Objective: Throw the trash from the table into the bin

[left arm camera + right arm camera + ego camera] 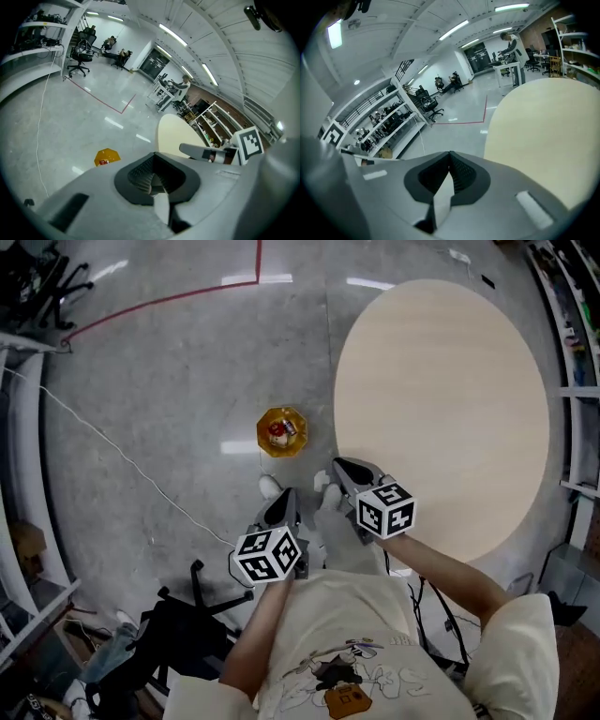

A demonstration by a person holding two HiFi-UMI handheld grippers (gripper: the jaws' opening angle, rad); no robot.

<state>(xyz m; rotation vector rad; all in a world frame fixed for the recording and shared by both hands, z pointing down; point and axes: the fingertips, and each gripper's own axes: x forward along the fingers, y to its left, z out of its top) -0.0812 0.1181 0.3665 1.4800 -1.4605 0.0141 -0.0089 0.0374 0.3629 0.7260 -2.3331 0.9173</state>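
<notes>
Head view, nearest first: a cream cotton T-shirt [347, 662] with a printed cartoon on the chest. Beyond it, the left gripper [280, 507] and the right gripper [349, 472] are smooth matte grey plastic shells. Each carries a white cube [267, 556] faced with black square markers. Both gripper views show the black ribbed pads pressed together with nothing between them, so both claws are closed and empty. Just past the left gripper's tip, on the floor, stands the bin [264, 425]: small, yellow, 8-sided and glossy, near the table's edge but apart from it. The trash [278, 433] lies inside it as crumpled bits of red and white, too small to tell more. To the right, the table [450, 381] has a round, pale wood-grain top with a smooth matte face. The floor [169, 381] is polished grey concrete that mirrors the ceiling lights. It is crossed by a thin white cable [112, 451] and a red taped line [169, 301]. White shelving [581, 390] lines the far right edge.
</notes>
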